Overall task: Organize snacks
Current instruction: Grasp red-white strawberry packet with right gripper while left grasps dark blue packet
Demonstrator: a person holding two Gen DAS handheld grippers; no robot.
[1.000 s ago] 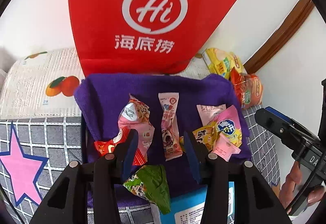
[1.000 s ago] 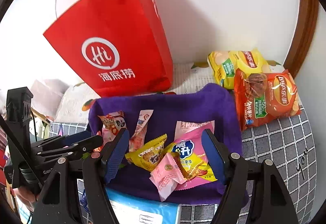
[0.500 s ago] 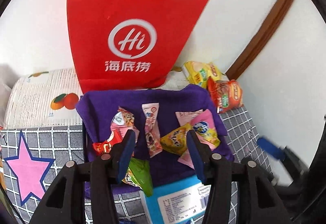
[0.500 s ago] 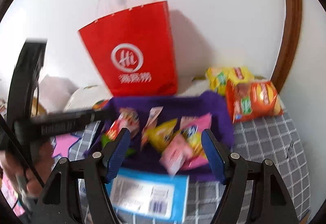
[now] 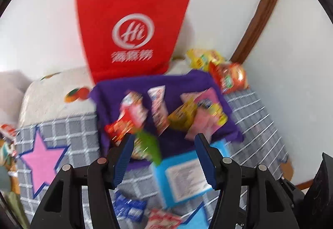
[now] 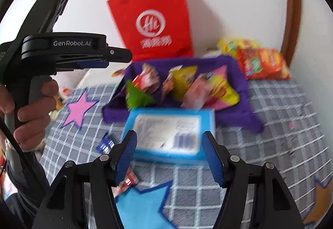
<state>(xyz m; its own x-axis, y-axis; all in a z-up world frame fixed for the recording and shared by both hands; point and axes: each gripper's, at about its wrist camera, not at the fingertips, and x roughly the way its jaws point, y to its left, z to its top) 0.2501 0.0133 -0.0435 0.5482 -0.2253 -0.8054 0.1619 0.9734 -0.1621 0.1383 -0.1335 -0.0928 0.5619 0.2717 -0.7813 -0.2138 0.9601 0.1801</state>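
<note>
My left gripper [image 5: 163, 158] hangs above the near edge of the snack pile with its blue-padded jaws partly apart and opening; nothing is gripped, only air between the pads, with the green crinkled snack packet [image 5: 148, 146] showing beyond the gap. My right gripper [image 6: 169, 155] also holds nothing; its jaws are partly apart and closing, and past them I see the flat light-blue box with a white printed label [image 6: 169, 131], which lies on the bedding, not between the pads. From the right wrist camera I can see a hand [image 6: 31, 112] wrapped around the grey handle of the left tool, well off to the left.

The light-blue box sits against the near edge of the purple cloth-lined tray [image 5: 187, 83]. On that tray lie the small snacks: a red-and-pink packet [image 5: 127, 118] on the left, a slim pink-and-white stick packet [image 5: 158, 108] in the middle, a yellow packet [image 5: 184, 114] overlapping pink sachets [image 5: 204, 120] on the right. Everything is motion-blurred.

Behind the tray a red paper shopping bag with white handles and a white round logo [image 5: 133, 29] stands against the wall. To its right a yellow crisp bag [image 5: 204, 58] and an orange-red crisp bag [image 5: 231, 76] lie side by side near the corner. The grey checked blanket with a pink star [image 5: 44, 159] covers the surface, and small blue wrappers [image 5: 129, 207] lie on it close to me.
</note>
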